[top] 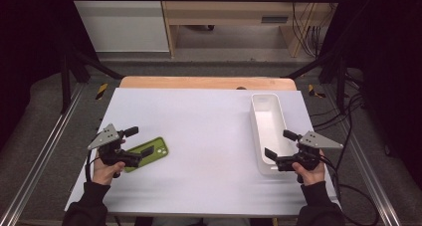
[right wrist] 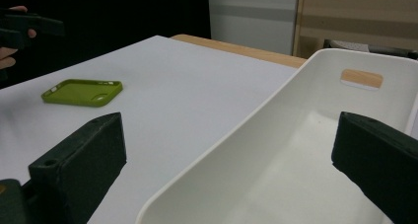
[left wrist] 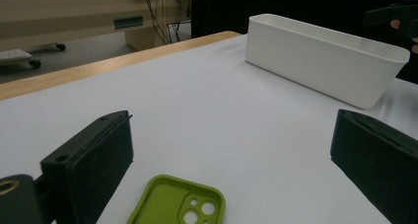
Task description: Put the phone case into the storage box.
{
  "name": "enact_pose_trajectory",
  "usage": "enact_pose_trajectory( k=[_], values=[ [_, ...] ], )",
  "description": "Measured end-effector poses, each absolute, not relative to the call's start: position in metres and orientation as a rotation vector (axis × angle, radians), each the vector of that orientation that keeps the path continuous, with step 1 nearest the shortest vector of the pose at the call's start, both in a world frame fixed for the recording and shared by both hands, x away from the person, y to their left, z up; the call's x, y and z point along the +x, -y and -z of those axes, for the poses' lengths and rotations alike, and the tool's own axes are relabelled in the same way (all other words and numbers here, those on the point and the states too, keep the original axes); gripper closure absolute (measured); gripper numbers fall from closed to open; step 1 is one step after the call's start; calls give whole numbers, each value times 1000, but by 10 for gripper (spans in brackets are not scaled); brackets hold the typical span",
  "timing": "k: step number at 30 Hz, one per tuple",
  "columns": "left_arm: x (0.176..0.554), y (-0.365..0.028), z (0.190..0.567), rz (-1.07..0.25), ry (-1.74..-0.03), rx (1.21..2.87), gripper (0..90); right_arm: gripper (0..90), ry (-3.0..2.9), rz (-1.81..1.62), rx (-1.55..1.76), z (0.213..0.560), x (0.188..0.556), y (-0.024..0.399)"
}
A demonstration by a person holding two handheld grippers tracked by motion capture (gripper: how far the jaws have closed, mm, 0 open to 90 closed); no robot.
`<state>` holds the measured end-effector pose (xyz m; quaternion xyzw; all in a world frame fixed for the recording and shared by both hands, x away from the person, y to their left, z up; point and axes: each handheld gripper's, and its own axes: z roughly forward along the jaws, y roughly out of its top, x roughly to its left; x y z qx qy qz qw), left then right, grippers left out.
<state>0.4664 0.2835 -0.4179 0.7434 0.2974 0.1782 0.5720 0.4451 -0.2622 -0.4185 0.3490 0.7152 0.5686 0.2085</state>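
A green phone case [top: 160, 148] lies on the white table at the left, hollow side up. My left gripper [top: 141, 142] is open right over its near end, and the case [left wrist: 180, 206] shows low between the wide jaws of the left gripper [left wrist: 234, 135], untouched. A long white tray [top: 263, 97] stands at the right, with nothing in it. My right gripper [top: 279, 144] is open above the tray's near end; in its own view the right gripper [right wrist: 229, 135] straddles the tray's left wall [right wrist: 236, 145]. Farther off lies the case [right wrist: 82, 92].
The white table top [top: 204, 136] is bare between case and tray. A wooden strip [top: 206, 82] runs along the far edge. Metal rails and cables flank the table. The tray [left wrist: 320, 61] has a handle slot [right wrist: 362, 79] in its far end.
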Motion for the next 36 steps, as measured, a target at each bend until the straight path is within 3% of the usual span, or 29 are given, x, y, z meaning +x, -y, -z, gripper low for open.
enact_pose_trajectory(
  k=[36],
  values=[
    [467, -287, 396, -437, -736, 1810, 16, 4, -1988, -1579, 967, 418, 445, 262]
  ],
)
